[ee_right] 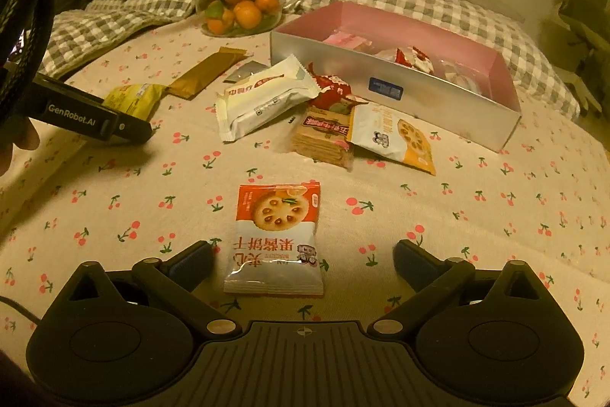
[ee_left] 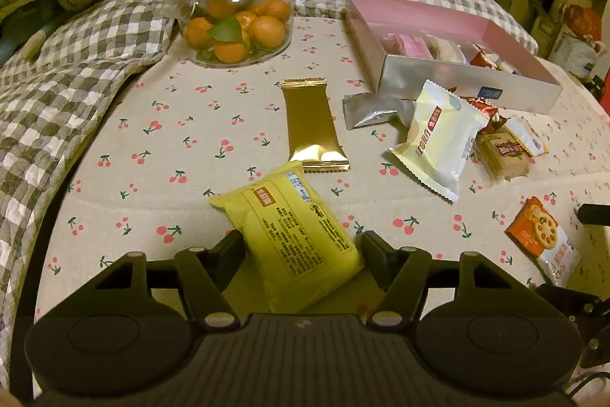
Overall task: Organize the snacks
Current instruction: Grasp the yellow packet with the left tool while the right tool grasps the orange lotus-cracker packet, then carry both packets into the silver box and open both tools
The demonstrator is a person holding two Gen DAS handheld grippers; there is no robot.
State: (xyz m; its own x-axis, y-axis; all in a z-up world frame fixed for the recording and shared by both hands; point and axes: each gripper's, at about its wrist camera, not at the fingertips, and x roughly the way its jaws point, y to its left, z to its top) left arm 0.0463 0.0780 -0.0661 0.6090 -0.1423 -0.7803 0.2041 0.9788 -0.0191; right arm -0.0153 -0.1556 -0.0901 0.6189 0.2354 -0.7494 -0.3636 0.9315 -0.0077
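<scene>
Few snacks already in pink box (ee_right: 450, 37); most left outside it. Left gripper (ee_left: 301, 246) pinches yellow packet (ee_left: 293, 239), well short of box. Right gripper (ee_right: 305, 258) spread around biscuit packet (ee_right: 276, 235), untouched.

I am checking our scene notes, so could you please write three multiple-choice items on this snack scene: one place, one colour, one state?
1. Where does the orange-and-white biscuit packet lie?
A. inside the box
B. on the cherry-print cloth, ahead of the right gripper
C. on the glass jar

2. What colour is the inside of the open rectangular snack box?
A. pink
B. blue
C. black

3. How does the left gripper stand to the yellow wrapped snack packet?
A. nowhere near it
B. far above it
C. its fingers flank the packet

Key: 1 B, the packet lies on the cloth between the open fingers; 2 A, the inner walls show pink; 3 C, one finger shows on each side.
</scene>
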